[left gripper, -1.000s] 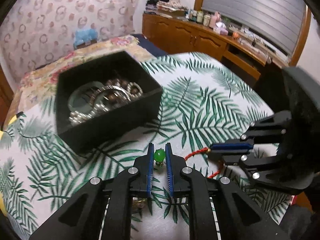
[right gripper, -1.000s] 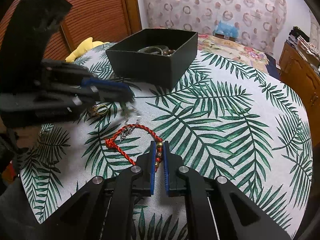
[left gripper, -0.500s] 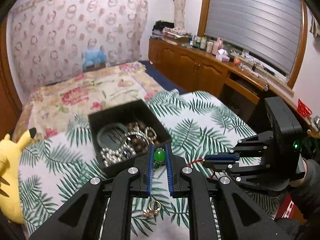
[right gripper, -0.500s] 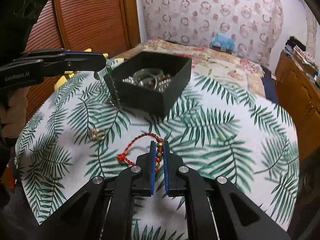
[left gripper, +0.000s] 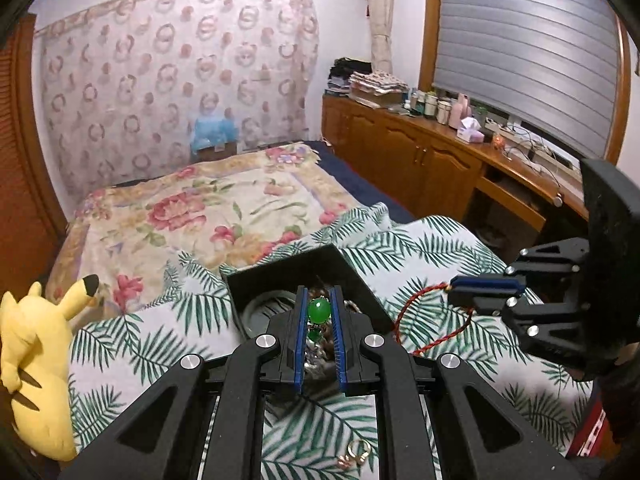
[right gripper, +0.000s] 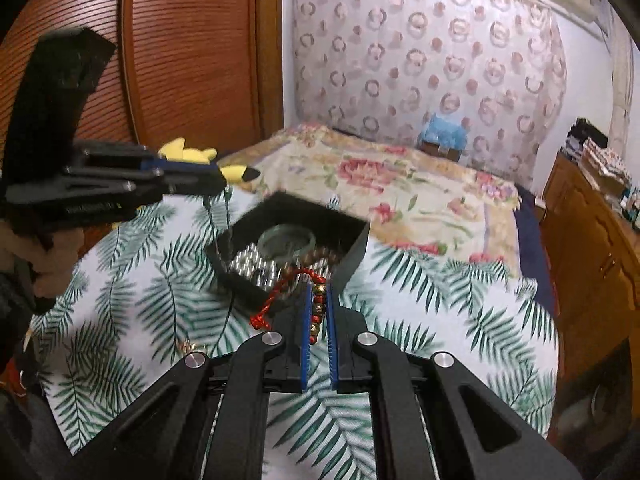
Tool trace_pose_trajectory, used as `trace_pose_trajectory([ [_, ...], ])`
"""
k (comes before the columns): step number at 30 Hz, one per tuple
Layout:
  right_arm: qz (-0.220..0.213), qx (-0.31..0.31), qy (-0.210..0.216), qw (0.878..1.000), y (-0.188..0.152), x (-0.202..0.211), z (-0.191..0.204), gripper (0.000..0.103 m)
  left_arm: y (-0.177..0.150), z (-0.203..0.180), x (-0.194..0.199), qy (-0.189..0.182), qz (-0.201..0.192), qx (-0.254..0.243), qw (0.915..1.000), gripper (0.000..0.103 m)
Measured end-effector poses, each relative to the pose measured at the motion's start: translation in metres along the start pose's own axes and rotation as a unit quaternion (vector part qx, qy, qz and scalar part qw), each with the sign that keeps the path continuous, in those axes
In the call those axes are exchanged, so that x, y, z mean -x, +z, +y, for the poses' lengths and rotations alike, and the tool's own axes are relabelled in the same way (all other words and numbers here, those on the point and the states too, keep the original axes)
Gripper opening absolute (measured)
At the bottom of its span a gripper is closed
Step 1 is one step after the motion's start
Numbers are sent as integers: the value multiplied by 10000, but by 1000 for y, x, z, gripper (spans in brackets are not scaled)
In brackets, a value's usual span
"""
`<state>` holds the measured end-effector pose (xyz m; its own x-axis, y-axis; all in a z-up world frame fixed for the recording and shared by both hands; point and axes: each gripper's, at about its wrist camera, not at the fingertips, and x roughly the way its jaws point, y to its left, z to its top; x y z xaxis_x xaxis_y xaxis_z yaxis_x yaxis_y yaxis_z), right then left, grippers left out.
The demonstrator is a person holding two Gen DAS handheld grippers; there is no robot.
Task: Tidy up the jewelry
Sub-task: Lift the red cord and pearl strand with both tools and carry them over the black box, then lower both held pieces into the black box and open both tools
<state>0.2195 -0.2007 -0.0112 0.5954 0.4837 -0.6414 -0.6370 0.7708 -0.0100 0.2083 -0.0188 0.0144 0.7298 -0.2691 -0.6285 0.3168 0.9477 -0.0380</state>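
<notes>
My left gripper [left gripper: 319, 300] is shut on a green stone pendant [left gripper: 319, 312]. Its thin chain [right gripper: 227, 216] hangs from the left gripper [right gripper: 218, 176] over the near corner of the black jewelry box [right gripper: 354, 250] in the right wrist view. My right gripper [right gripper: 318, 294] is shut on a red cord bracelet [right gripper: 318, 310] with gold beads, lifted off the cloth, its knotted end dangling. The left wrist view shows this bracelet [left gripper: 416, 320] trailing from the right gripper [left gripper: 484, 286]. The box [left gripper: 280, 274] holds a silver bead bracelet [right gripper: 250, 266], a green bangle [right gripper: 286, 242] and brown beads.
The palm-leaf cloth [left gripper: 420, 248] covers a round table. Gold rings [left gripper: 354, 456] lie on it below my left gripper. A yellow plush toy [left gripper: 36, 360] sits at the table's left edge. Beyond are a floral bed [left gripper: 208, 208] and wooden cabinets [left gripper: 420, 160].
Both grippers have risen and tilted up, carrying the pendant and the red bracelet off the cloth. The bracelet now hangs in the air, and the box appears smaller and lower in both views.
</notes>
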Motion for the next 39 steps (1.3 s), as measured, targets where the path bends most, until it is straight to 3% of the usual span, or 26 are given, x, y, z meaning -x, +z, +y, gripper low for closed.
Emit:
trace_pose_trajectory([
  [11,-184,73,8,9998,35,-19,-12,8,22,16,-10,83,-117,121,9998,10],
  [22,-125,-52,20,9999,47,-50,-25,8,10,30,-38,165,215,379,9989,11],
  [31,35,-160,170,9997,47,-75,-24,8,-4,40,-35,346,288,565,9974,45],
  [33,66,-154,209,9996,48,-81,-22,8,-8,43,-32,407,270,641,9967,61],
  [37,114,-193,326,9992,48,-90,-17,8,-17,53,-25,606,306,773,9947,75],
  [39,127,-209,393,9989,50,-94,-14,8,-22,58,-22,692,332,825,9936,76],
])
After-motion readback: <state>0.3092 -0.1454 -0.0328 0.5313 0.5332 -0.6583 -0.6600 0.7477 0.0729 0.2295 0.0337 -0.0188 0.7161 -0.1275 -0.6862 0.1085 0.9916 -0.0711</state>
